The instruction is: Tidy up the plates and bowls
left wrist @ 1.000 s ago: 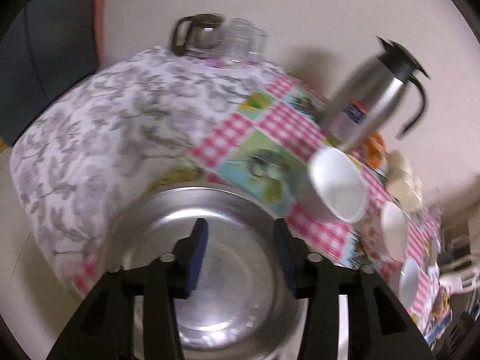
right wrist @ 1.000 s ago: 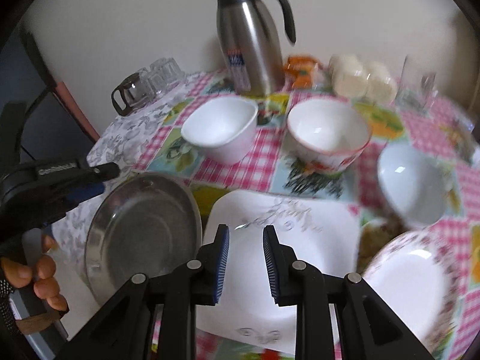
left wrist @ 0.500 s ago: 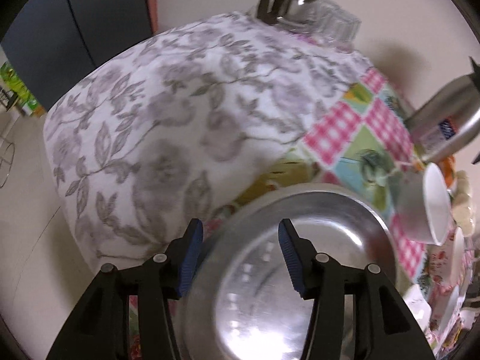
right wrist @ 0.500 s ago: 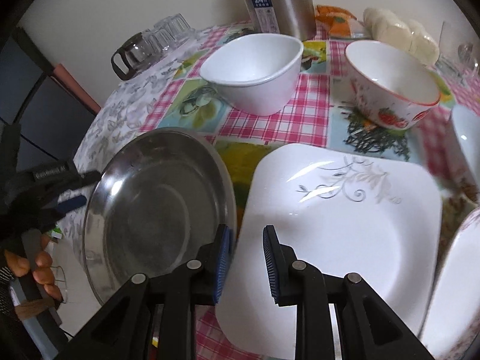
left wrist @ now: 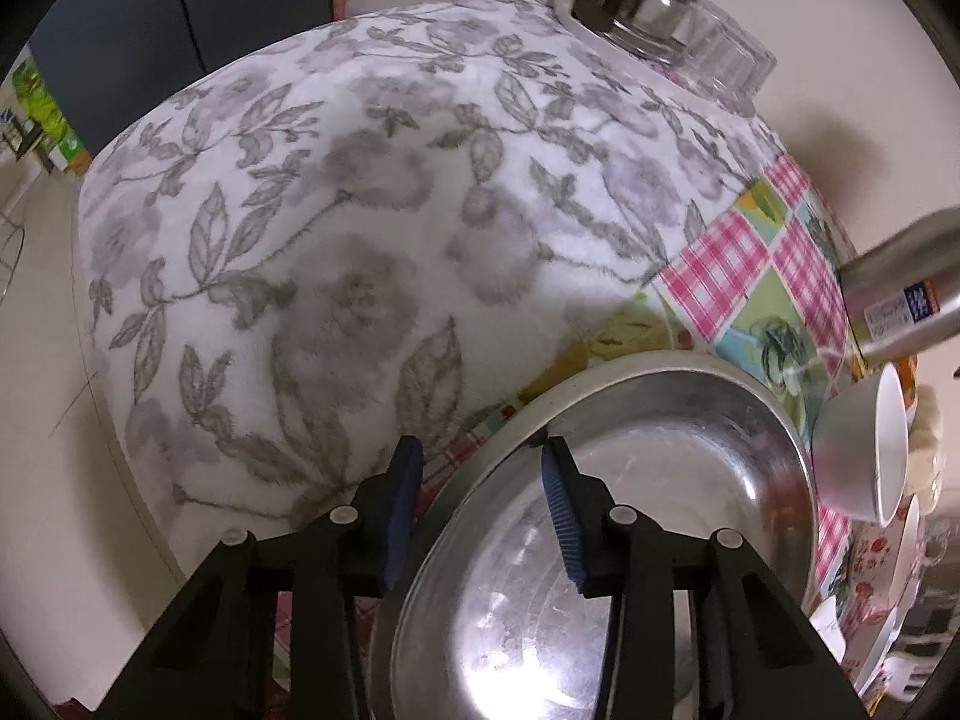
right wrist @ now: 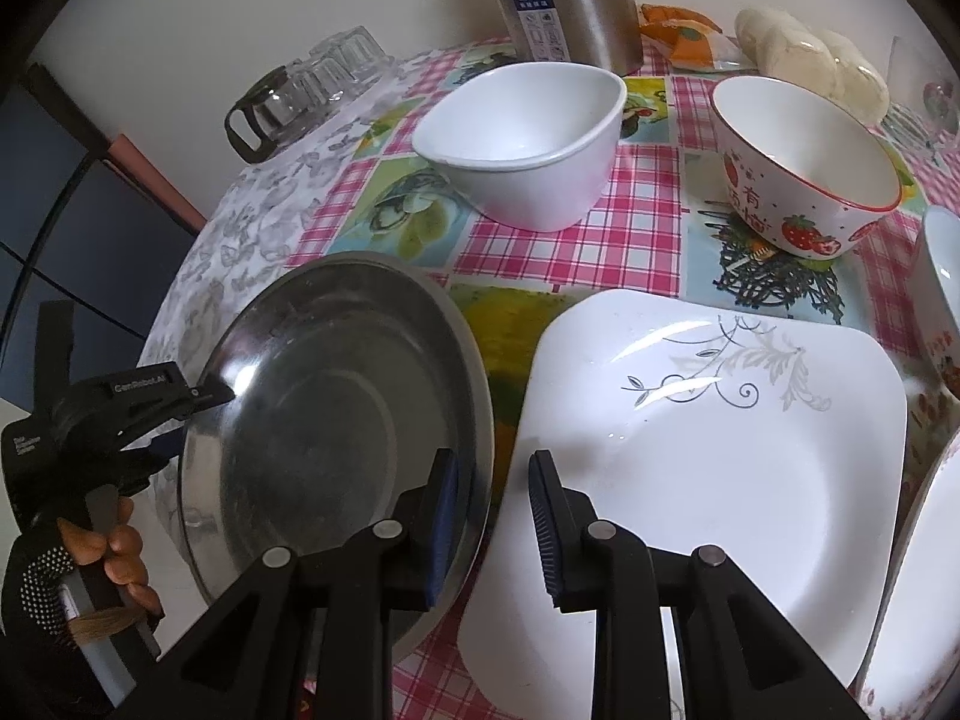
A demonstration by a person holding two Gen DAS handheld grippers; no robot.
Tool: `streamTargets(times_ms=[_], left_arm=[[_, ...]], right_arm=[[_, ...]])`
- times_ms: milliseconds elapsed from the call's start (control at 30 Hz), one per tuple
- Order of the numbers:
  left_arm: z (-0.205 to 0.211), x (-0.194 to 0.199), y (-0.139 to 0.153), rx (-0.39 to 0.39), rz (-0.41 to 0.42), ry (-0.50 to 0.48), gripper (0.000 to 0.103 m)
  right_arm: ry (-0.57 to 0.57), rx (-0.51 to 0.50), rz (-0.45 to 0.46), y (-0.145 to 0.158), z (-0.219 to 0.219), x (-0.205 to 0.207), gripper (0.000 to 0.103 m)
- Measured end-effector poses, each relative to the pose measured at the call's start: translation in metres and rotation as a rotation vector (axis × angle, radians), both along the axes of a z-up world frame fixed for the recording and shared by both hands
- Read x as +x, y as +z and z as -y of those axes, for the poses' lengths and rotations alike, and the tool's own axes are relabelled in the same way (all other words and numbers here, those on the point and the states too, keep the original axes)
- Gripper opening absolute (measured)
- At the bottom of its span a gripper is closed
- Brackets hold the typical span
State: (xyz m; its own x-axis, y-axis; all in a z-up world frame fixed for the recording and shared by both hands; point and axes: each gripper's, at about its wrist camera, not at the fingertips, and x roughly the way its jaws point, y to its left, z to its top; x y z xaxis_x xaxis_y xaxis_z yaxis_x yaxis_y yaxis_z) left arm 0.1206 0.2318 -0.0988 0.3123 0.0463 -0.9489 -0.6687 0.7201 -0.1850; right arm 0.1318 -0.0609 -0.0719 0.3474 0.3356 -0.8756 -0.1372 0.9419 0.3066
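Note:
A round steel plate [left wrist: 630, 540] [right wrist: 336, 420] lies at the table's left edge, partly over it. My left gripper [left wrist: 480, 504] [right wrist: 204, 414] straddles its left rim, one finger outside and one inside. The jaws are closing and the pads do not clamp the rim. My right gripper [right wrist: 492, 516] hovers over the gap between the steel plate and a white square plate [right wrist: 720, 480], narrowly open with nothing held. Behind stand a white bowl [right wrist: 522, 138] [left wrist: 882, 450] and a strawberry bowl [right wrist: 804, 168].
A steel thermos [right wrist: 564, 0] and glass mugs [right wrist: 312, 90] stand at the back. Another bowl [right wrist: 942, 282] and a floral plate [right wrist: 924, 600] sit at the right edge of the right wrist view. A gloved hand [right wrist: 108, 552] holds the left gripper beside the table edge.
My left gripper moved from over the steel plate's middle out to its left rim and narrowed. My right gripper sank toward the gap between the two plates.

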Motion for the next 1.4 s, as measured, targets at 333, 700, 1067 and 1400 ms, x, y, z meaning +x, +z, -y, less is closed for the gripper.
streamTargets(times_ms=[333,700,1067,1400], left_arm=[[-0.010,-0.006,-0.003,-0.019,0.000,0.035,0.041],[-0.001,0.010,-0.006,0.048,-0.019,-0.004,0.042],[0.000,0.016,-0.005,0.025,0.000,-0.015,0.039],[0.006,0.011,0.007,-0.022,0.038,-0.033,0.038]], right_arm=[[0.057,-0.009,0.005,-0.004,-0.023,0.000,0.027],[0.097,-0.097,0.022,-0.026,-0.042,-0.001,0.016],[0.099,-0.120,0.079,-0.006,-0.041,-0.002,0.017],[0.089,-0.109,0.144,0.022,-0.030,-0.008,0.017]])
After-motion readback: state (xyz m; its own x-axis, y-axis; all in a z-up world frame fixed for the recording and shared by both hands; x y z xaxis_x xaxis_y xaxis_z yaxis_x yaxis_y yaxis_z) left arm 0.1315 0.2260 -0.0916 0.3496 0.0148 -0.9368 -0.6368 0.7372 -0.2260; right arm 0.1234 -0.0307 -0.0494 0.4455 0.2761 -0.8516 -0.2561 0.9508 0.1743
